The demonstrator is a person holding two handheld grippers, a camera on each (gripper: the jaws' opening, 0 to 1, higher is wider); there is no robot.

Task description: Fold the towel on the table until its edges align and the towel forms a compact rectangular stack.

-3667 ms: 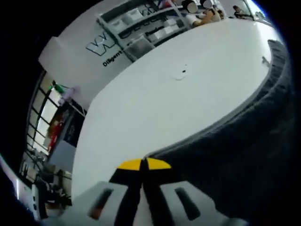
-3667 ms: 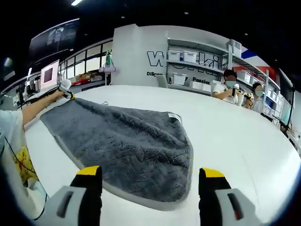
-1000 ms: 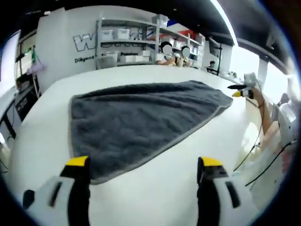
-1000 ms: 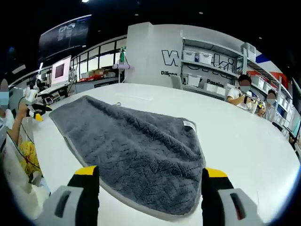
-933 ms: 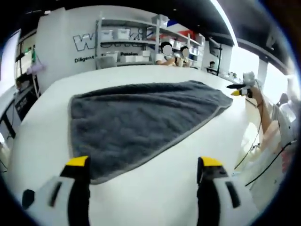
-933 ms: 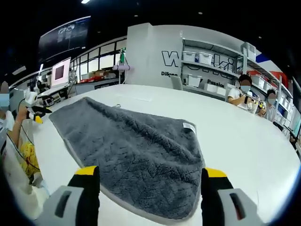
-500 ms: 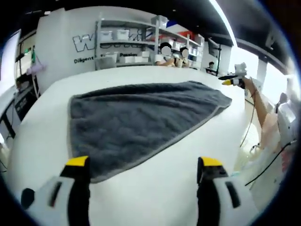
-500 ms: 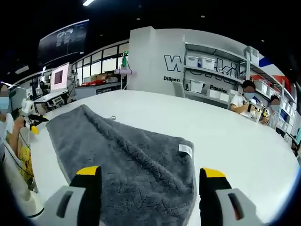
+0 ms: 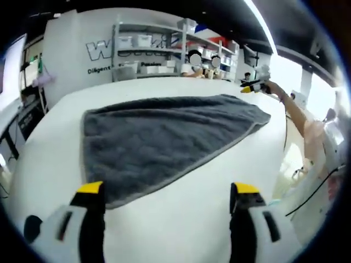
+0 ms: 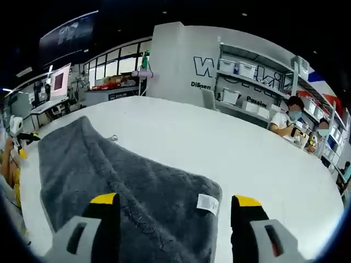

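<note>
The grey towel (image 9: 164, 139) lies flat on the white table (image 9: 181, 219), folded into 1 layer over another with a pale hem along its edge. In your left gripper view it spreads from 9 o'clock to 3 o'clock across the middle; in your right gripper view its near corner sits at 6 o'clock, with a white label (image 10: 208, 203) on it. Your left gripper (image 9: 167, 192) has its jaws spread wide, holding nothing, short of the towel's hem. Your right gripper (image 10: 174, 203) is also spread wide, above the labelled corner. Shelves (image 10: 249, 82) with bins stand at 1 o'clock beyond the table, seated people beside them.
</note>
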